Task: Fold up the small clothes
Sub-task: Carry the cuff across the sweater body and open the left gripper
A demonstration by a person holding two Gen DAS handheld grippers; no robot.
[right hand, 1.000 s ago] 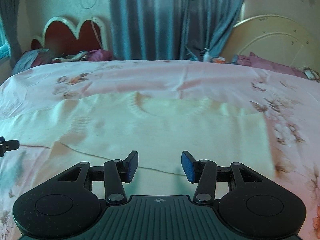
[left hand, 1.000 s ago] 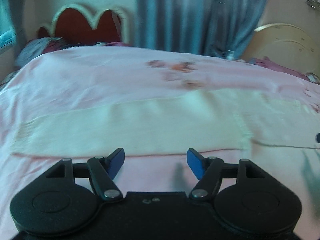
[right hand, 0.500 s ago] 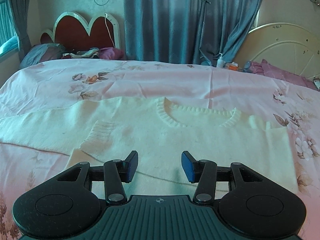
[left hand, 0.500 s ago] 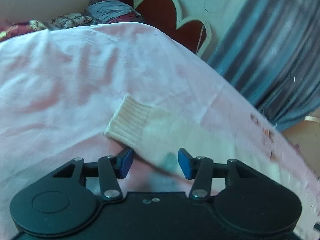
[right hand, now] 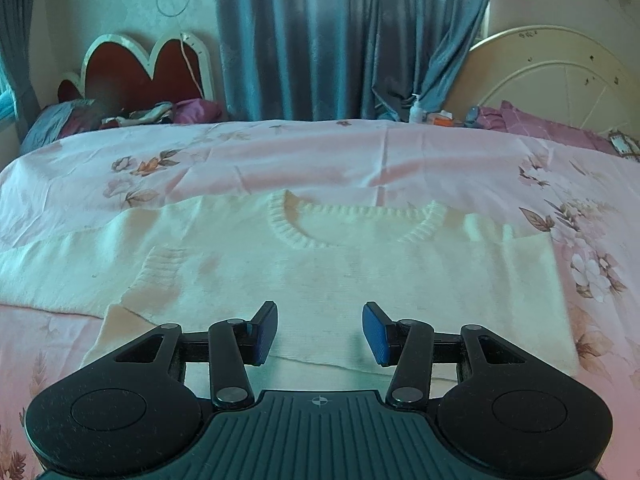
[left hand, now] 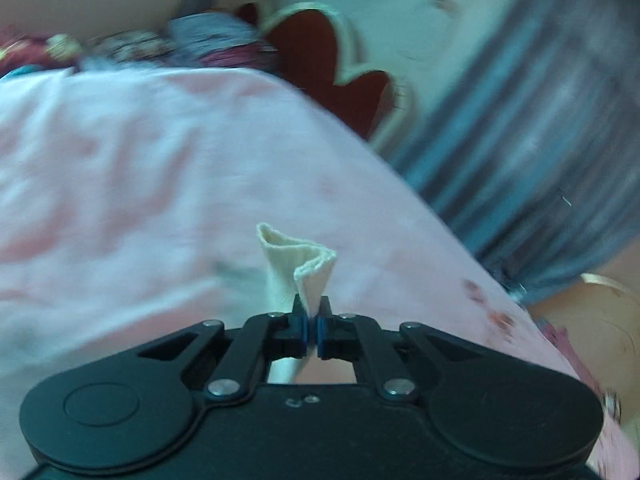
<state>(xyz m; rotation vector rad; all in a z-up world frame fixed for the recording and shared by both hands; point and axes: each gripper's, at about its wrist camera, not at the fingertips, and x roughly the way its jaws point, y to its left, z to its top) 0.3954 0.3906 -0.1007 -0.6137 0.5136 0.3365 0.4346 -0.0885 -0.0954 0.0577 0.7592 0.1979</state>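
A cream knitted sweater (right hand: 360, 276) lies flat on the pink bed, neckline away from me, its right sleeve folded across the body and its left sleeve stretched out to the left. In the left wrist view my left gripper (left hand: 312, 326) is shut on the ribbed sleeve cuff (left hand: 298, 264), which sticks up pinched and curled between the blue pads. My right gripper (right hand: 320, 332) hovers open over the sweater's lower hem, nothing between its fingers.
A pink floral bedsheet (right hand: 360, 156) covers the bed. A red scalloped headboard (right hand: 148, 64) with pillows stands at the far left, a cream headboard (right hand: 560, 76) at the far right. Blue curtains (right hand: 340, 36) hang behind, and a small bottle (right hand: 416, 108) stands at the bed's far edge.
My left gripper swung left along the sleeve, rolled, and closed its jaws on the cuff, lifting it. The right gripper stayed open and nearly still over the hem.
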